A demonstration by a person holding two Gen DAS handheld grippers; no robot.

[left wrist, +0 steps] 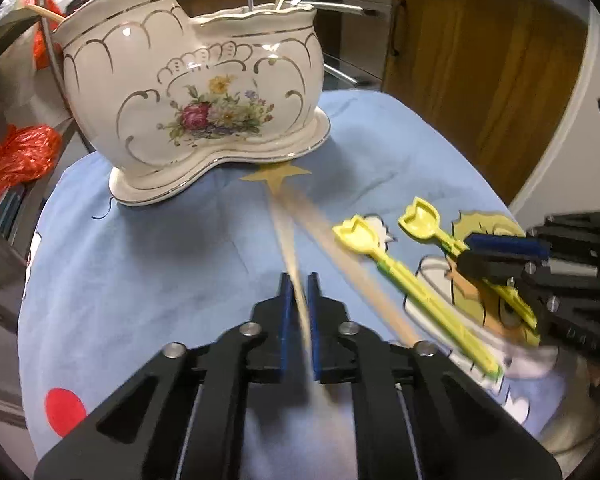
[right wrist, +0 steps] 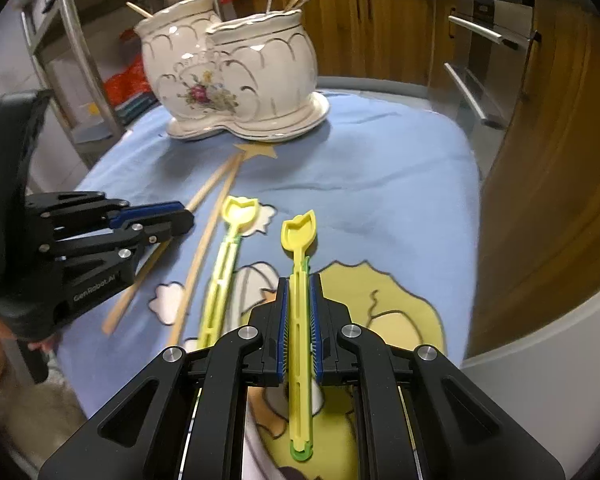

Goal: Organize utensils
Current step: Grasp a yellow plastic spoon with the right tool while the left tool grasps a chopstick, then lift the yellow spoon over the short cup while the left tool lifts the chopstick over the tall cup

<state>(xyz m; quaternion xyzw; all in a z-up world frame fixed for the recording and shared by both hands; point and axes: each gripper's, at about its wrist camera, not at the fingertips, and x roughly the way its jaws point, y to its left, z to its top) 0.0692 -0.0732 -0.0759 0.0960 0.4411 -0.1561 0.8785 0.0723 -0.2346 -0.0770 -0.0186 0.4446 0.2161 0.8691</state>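
A cream floral ceramic utensil holder with two compartments stands at the far side of the blue cloth; forks and sticks stand in it. My left gripper is shut on a wooden chopstick. A second chopstick lies beside it on the cloth. My right gripper is shut on a yellow plastic spoon. Another yellow spoon lies on the cloth between the grippers.
The blue cartoon-print cloth covers a small table. A metal rack with orange bags stands on the left. Wooden cabinets and an oven handle are on the right.
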